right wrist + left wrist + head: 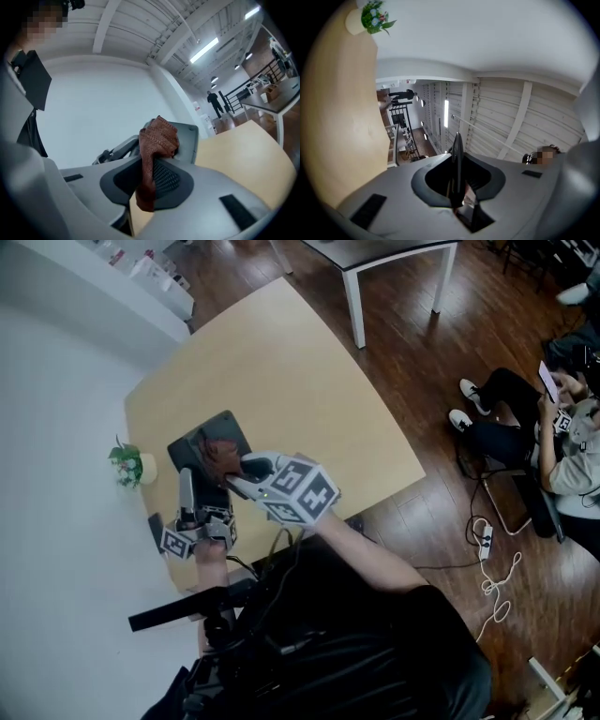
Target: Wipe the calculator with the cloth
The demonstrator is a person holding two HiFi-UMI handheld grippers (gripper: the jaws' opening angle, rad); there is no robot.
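The calculator (208, 442), a dark flat slab, stands tipped up off the wooden table (300, 399) near its left end. My left gripper (190, 498) is shut on its lower edge. In the left gripper view the calculator (456, 147) shows edge-on as a thin dark blade between the jaws of the left gripper (459, 185). My right gripper (231, 472) is shut on a reddish-brown cloth (221, 457), which lies against the calculator's face. In the right gripper view the cloth (157, 140) bunches out of the right gripper (149, 180), in front of the grey calculator (187, 136).
A small potted plant (127, 466) stands on the table left of the calculator, and the plant (372, 16) shows in the left gripper view too. A person (553, 437) sits on the right. A white table (394, 259) stands beyond. Cables and a power strip (486, 540) lie on the floor.
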